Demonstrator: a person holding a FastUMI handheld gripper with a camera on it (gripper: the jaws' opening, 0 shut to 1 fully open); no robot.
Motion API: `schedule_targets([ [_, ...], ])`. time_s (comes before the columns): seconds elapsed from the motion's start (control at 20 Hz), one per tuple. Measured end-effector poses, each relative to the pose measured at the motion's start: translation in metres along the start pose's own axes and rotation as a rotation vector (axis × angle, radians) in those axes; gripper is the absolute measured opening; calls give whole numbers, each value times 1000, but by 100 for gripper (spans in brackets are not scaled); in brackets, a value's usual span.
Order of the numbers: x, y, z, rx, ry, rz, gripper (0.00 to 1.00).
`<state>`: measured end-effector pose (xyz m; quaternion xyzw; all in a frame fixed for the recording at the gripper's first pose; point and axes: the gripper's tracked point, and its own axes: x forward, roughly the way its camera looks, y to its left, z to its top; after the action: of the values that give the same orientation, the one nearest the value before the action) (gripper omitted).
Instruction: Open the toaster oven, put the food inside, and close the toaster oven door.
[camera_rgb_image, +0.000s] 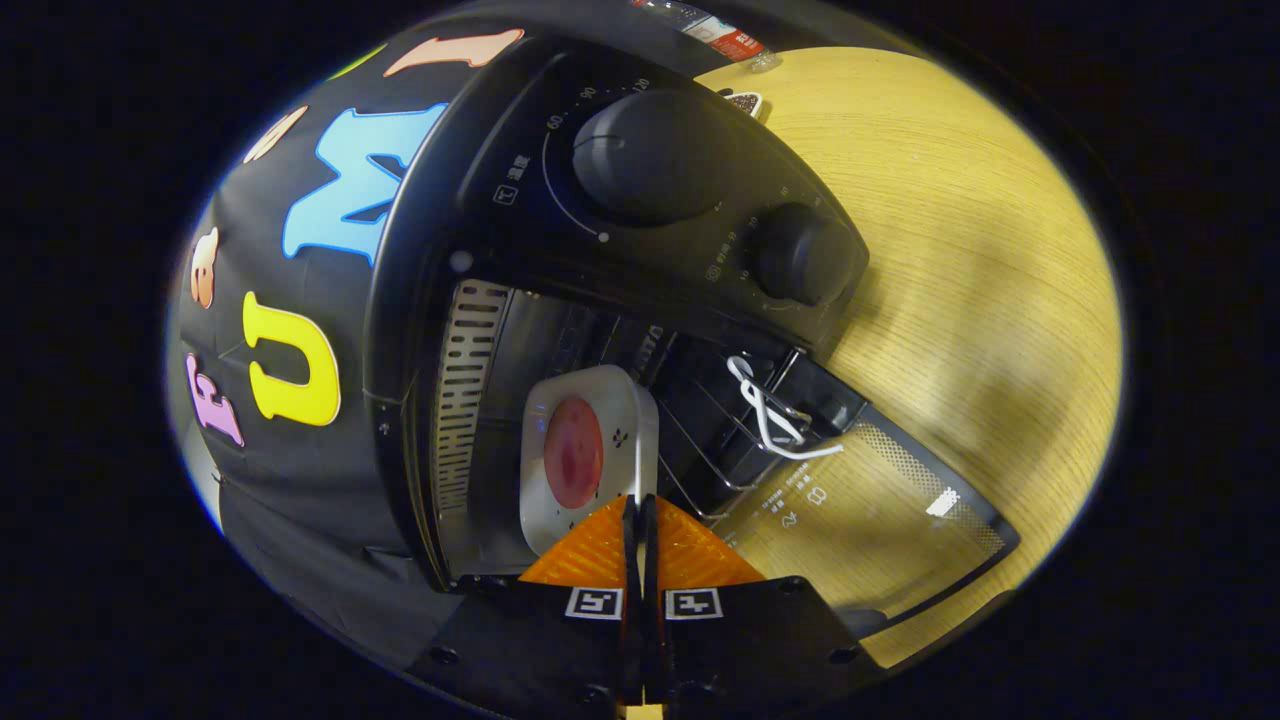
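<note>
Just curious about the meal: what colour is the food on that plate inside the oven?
Red food on a white plate, in the gripper view.

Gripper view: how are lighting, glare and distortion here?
Gripper view: fisheye bends the toaster oven strongly; its cavity is dim, yet the plate reads clearly beyond the shut gripper; the open glass door shows glare; soft shadows cross the table.
</note>
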<state>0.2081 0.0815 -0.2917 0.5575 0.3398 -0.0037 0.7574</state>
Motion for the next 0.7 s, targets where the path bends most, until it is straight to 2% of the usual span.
schedule_targets([
  [0.35,9,9,9,-8,-84,-22,2],
  [0.45,6,11,6,-6,-82,-8,9],
  [0.65,-6,22,-4,-9,-35,39,39],
  [0.7,-10,29,-5,-8,-35,65,62],
])
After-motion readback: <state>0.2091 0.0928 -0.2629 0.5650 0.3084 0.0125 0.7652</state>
